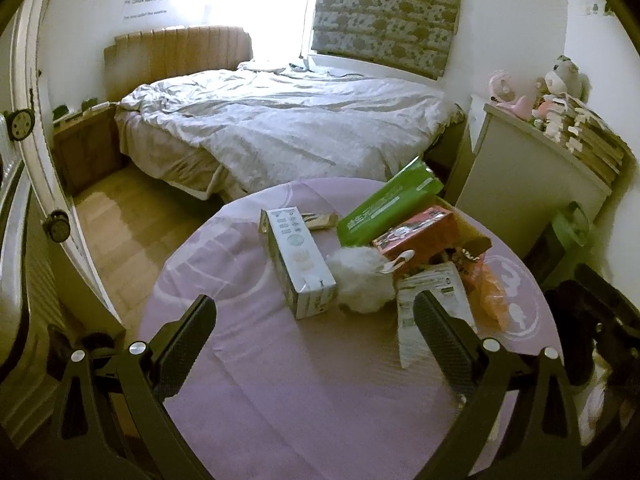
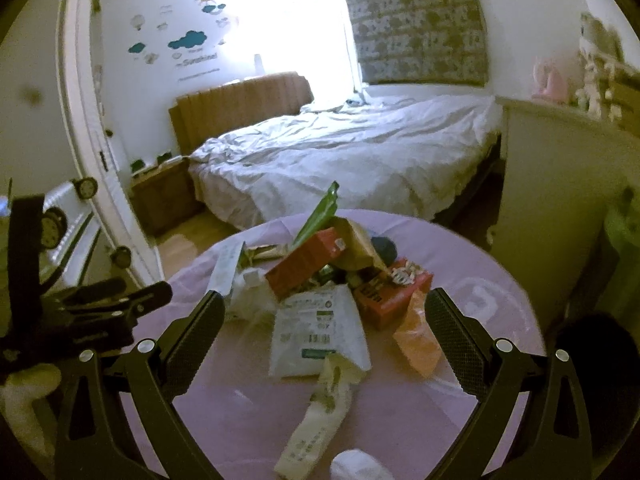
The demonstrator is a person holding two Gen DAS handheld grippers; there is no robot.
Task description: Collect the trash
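Note:
A pile of trash lies on a round table with a pink cloth. In it are a white carton, a white fluffy wad, a green packet, an orange-red box, a white printed pouch and an orange bag. My left gripper is open above the table's near side, just short of the carton and wad. Over the pouch, my right gripper stands open and empty. A long white wrapper lies nearer.
An unmade bed stands beyond the table. A white cabinet with toys is at the right, a wooden nightstand and a door at the left. The left gripper's body shows in the right wrist view.

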